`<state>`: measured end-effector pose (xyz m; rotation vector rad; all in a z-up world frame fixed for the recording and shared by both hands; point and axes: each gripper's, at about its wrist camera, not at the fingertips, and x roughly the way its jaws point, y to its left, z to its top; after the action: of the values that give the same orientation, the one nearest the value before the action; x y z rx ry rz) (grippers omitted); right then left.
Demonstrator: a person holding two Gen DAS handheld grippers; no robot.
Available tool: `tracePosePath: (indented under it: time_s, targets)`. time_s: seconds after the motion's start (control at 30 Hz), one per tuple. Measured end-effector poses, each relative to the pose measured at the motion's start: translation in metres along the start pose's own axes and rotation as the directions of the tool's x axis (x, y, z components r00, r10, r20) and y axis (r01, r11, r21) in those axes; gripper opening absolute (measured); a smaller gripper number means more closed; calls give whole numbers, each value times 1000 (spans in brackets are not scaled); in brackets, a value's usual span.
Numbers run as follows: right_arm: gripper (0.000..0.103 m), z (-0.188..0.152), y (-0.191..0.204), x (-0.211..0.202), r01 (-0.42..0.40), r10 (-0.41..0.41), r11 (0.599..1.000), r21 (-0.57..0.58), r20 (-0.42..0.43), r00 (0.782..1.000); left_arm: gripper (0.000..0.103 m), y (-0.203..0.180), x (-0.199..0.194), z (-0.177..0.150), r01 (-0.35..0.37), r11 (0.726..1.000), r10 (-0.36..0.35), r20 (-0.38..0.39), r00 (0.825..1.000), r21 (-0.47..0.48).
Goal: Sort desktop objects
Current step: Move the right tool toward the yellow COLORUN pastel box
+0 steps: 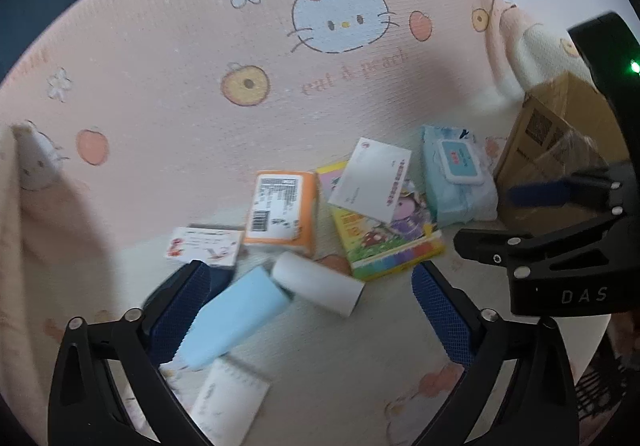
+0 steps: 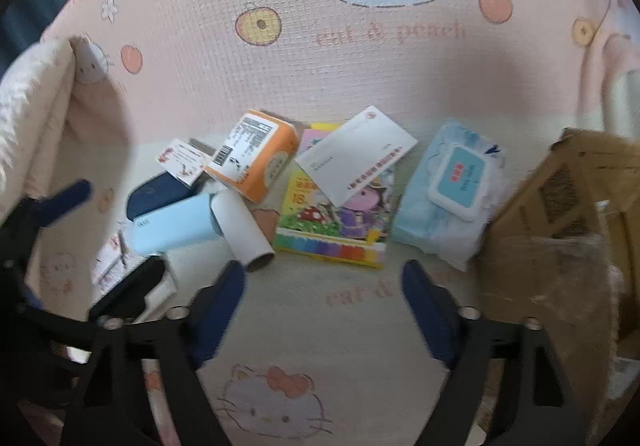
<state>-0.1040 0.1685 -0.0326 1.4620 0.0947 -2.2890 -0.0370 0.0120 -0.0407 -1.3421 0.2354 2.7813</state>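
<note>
1. The left gripper (image 1: 310,310) sits nearest its lens, jaws wide apart, gripping nothing; its blue-padded fingers (image 1: 180,310) flank a lint roller (image 1: 240,314) – pale-blue handle, white roll (image 1: 320,282) – lying on the cloth (image 1: 160,66).
2. The right gripper (image 2: 322,310) is likewise spread and holds nothing, hovering over bare cloth in front of the book (image 2: 340,222). In the left view its black body bears the letters "DAS".
3. A notepad (image 1: 228,402) lies under the roller's handle end, at the near edge of the left view.
4. Behind the roller sits a navy case (image 2: 160,190), with a small white card box (image 1: 204,246) partly on it; the red print is too blurred to read.
5. Next to that stands an orange box (image 1: 280,214), its white label showing a barcode and fine text that cannot be read.
6. The colourful children's book lies flat, with a white envelope (image 1: 372,178) resting tilted on its far part; the envelope's red line of writing is not legible.
7. A light-blue wipes pack (image 1: 456,174) lies just beside the book, touching a cardboard box (image 1: 560,134) at the right.
8. The pink cloth shows cat faces, peaches and flowers, with "cat & peach" printed on it.
</note>
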Motion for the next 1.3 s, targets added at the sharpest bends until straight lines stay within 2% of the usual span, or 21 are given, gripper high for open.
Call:
tracePosePath:
  time_s: [0.07,0.13,0.23,0.33,0.4,0.47,0.73,0.87,0.9,0.97,1.0,1.13,1.3]
  targets:
    - [41,0,-2,9,6,-6,1000,4,-6,1000,81,-1,10,4,19,1000,-19,1,1000,-18]
    - [33,-1,-8,23,-8,9,1000,29,-28,1000,73,-1,25,8,34,998,-34,-12,999,-49]
    - [32,-4,-25,43,-58,66,991,118,-70,995,61,5,55,13,114,984,-124,-67,990,-136]
    - [32,-3,-38,58,-45,59,986,162,-80,995,54,11,91,14,176,954,-215,-144,966,-242]
    - [32,-2,-45,67,-25,39,985,168,-80,996,53,12,114,9,189,937,-250,-187,950,-295]
    - [32,1,-50,74,-22,38,984,177,-84,996,53,12,128,4,194,926,-269,-205,941,-323]
    - [32,7,-59,95,-27,43,982,187,-79,996,53,13,161,-2,204,908,-304,-240,922,-365]
    - [35,6,-64,106,-54,76,974,221,-91,993,54,12,178,-2,192,909,-303,-267,915,-371]
    - [38,6,-65,109,-62,86,970,234,-92,992,55,11,181,-1,198,911,-304,-265,915,-361]
    - [55,6,-65,114,-42,68,968,249,-98,993,59,8,189,2,195,920,-299,-287,910,-339]
    - [58,6,-66,117,-21,46,968,250,-94,995,60,6,193,4,196,925,-298,-303,905,-326]
    - [59,8,-66,125,-28,52,967,253,-88,995,70,1,200,9,196,931,-290,-296,910,-307]
    - [59,6,-74,136,-78,115,943,323,-96,989,72,-5,209,15,187,944,-269,-304,914,-273]
